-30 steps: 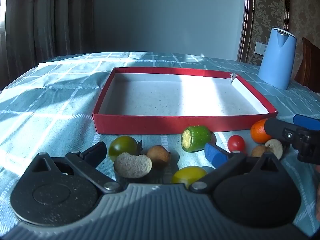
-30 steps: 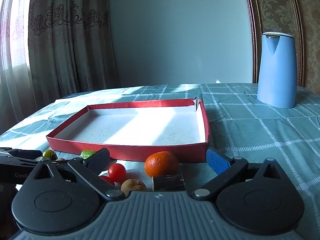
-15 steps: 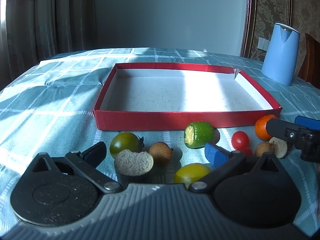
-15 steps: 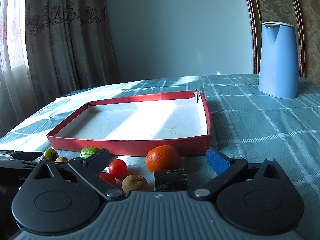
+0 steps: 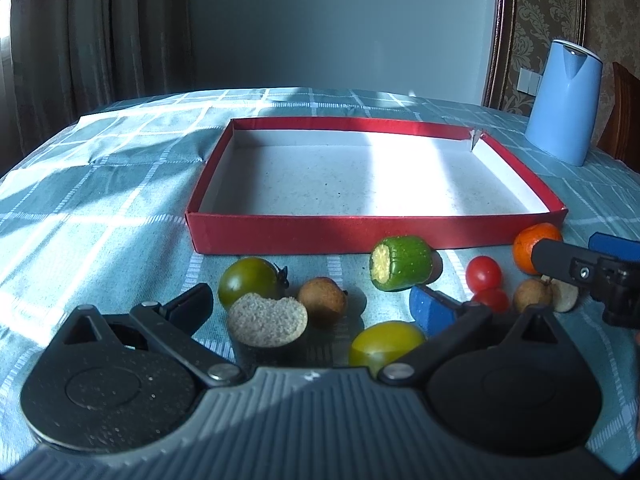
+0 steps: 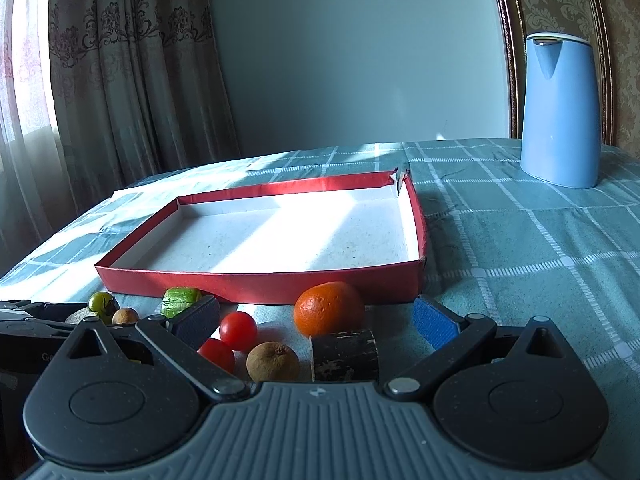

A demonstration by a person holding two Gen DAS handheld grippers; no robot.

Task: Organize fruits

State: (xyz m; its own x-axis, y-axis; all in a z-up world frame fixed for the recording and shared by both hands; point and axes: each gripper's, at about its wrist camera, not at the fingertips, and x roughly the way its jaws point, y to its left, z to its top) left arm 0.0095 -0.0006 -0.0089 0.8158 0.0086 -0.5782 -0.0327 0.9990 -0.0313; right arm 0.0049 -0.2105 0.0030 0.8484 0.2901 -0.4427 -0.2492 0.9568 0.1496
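A red tray (image 5: 320,234) with a white floor lies empty on the checked cloth; it also shows in the right wrist view (image 6: 256,284). In front of it lie a green tomato (image 5: 248,282), a cut brown slice (image 5: 267,320), a brown longan (image 5: 322,300), a yellow tomato (image 5: 384,346), a green cucumber piece (image 5: 402,263), red cherry tomatoes (image 5: 483,274) and an orange (image 5: 534,242). My left gripper (image 5: 310,304) is open over the slice and longan. My right gripper (image 6: 316,316) is open around the orange (image 6: 329,309), a dark block (image 6: 345,354) and a longan (image 6: 272,361).
A blue kettle (image 6: 560,108) stands at the back right of the table and shows in the left wrist view (image 5: 564,102). Curtains (image 6: 120,80) hang behind on the left. A wooden chair back (image 5: 624,116) is at the far right edge.
Both grippers have risen and tilted slightly, so the tray and fruits sit lower in view. No fruit has moved and nothing was taken hold of.
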